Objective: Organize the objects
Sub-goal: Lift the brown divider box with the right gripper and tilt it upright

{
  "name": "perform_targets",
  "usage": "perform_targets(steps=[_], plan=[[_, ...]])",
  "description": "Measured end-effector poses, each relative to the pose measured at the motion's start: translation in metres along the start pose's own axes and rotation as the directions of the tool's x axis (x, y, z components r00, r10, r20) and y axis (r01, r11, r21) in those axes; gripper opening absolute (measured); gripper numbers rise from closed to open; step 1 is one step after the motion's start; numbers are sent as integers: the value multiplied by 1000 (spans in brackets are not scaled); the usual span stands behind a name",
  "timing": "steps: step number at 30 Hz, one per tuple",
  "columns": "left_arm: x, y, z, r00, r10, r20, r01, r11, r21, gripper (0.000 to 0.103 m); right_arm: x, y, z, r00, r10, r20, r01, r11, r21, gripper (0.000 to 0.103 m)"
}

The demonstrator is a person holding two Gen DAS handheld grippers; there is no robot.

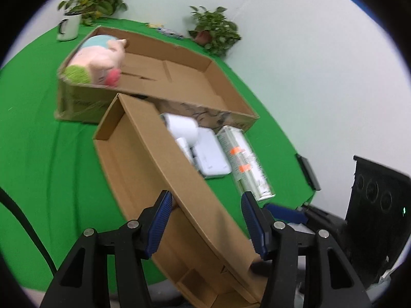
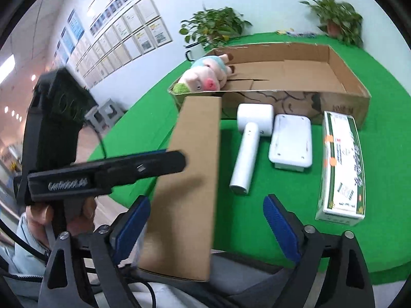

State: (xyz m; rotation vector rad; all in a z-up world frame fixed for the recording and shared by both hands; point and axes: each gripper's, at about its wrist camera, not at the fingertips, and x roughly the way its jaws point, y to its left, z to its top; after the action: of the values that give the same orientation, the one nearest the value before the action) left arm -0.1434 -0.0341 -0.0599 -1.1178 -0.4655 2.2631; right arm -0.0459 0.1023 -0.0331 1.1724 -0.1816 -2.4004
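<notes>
A long narrow cardboard box (image 1: 143, 169) is tilted up off the green table; its side wall runs between the wide-open fingers of my left gripper (image 1: 205, 220), and I cannot tell if they touch it. The same box (image 2: 190, 169) stands between the spread fingers of my right gripper (image 2: 205, 220), which is open. The left gripper (image 2: 154, 161) shows from the side against the box. A white hair dryer (image 2: 249, 138), a white flat device (image 2: 291, 141) and a green-white carton (image 2: 341, 164) lie on the cloth. A plush pig (image 2: 203, 77) lies in the large shallow box (image 2: 334, 100).
A white mug with a plant (image 1: 69, 25) and a second potted plant (image 1: 213, 30) stand at the table's (image 1: 38, 128) far edge. A black chair (image 1: 372, 205) is at the right. A grey stool (image 2: 105, 113) stands on the floor to the left.
</notes>
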Motion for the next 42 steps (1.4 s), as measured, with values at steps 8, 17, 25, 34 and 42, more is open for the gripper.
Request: perform_targets(steps=[8,17,25,34,42], plan=[[16,-27,24,1000,-29,-8,29,990,138,54,-9,-6,3,997,-69,41,69,998,11,80],[-21,36,-17,988,155,8,-155,988,-7,54,16,-19,3,989,-146,6,146,989,13,8],[-30,92,-37,983,182,-25,-183,973,-137,54,47,13,9,999,-26,-47,24,999,-27,20],[-22,93,-38,992,104,-69,-109,992,-69,33,14,12,9,999,-30,39,31,999,-9,46],[-27,110,-41,988,122,-96,-128,990,-60,24,29,3,4,991,-130,-28,130,991,-11,39]])
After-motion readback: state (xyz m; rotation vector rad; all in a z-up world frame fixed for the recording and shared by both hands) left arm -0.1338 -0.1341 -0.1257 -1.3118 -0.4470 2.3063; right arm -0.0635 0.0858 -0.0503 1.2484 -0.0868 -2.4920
